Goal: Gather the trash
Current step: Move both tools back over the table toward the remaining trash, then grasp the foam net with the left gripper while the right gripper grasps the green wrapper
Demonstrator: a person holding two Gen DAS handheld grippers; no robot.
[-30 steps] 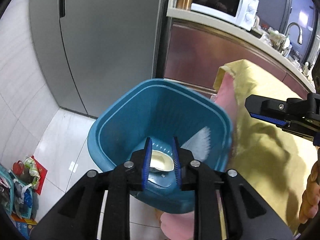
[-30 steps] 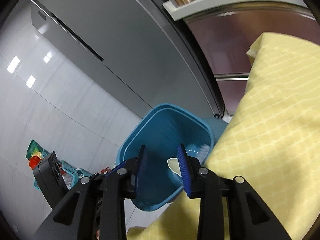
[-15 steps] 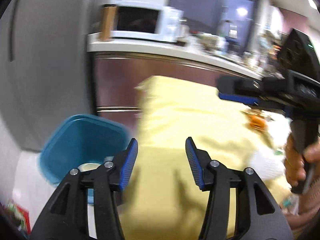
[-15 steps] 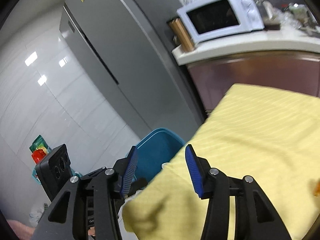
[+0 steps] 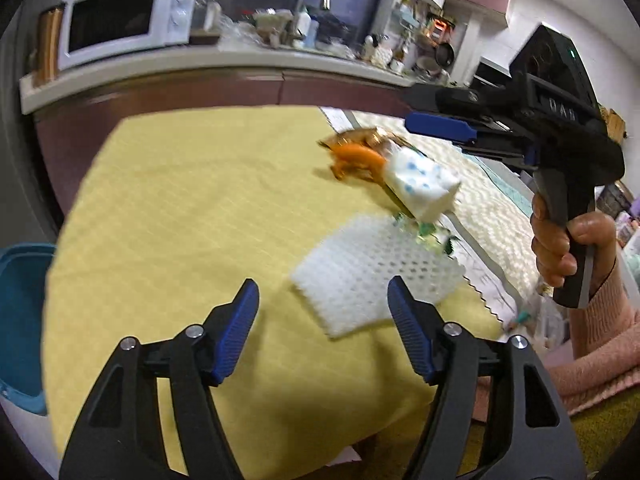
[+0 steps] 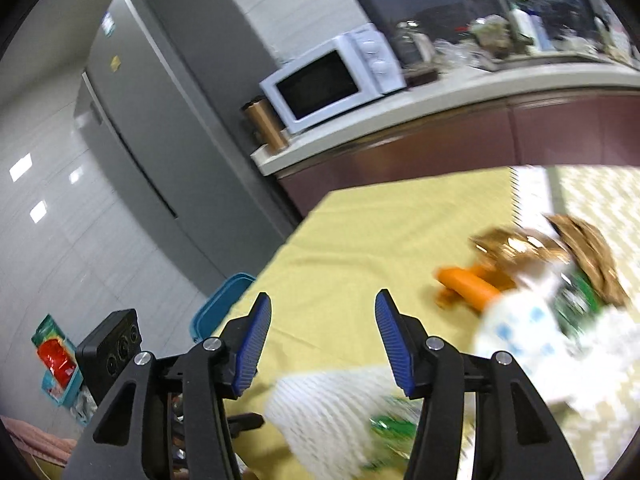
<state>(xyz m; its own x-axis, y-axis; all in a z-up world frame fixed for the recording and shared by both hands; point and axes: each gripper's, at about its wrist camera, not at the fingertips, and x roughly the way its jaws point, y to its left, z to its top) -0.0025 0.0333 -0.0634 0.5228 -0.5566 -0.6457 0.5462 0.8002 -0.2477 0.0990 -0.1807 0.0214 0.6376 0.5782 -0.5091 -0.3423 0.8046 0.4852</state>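
Both tongs swung from blue bin (image 5: pixel 18 320) to table, left tongs (image 5: pixel 322 312) and right tongs (image 6: pixel 320 334) gaping empty

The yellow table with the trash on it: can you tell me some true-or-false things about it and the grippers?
1. The left gripper is open and holds nothing. True.
2. The white foam net lies inside the blue bin. False: it lies on the yellow tablecloth, and the bin stands off the table's left edge.
3. The right gripper is shut on the orange peel. False: it is open and empty, and the peel lies on the cloth beyond it.
4. A white microwave sits on the counter behind the table. True.
5. A white tissue pack with blue dots lies beside the orange peel. True.
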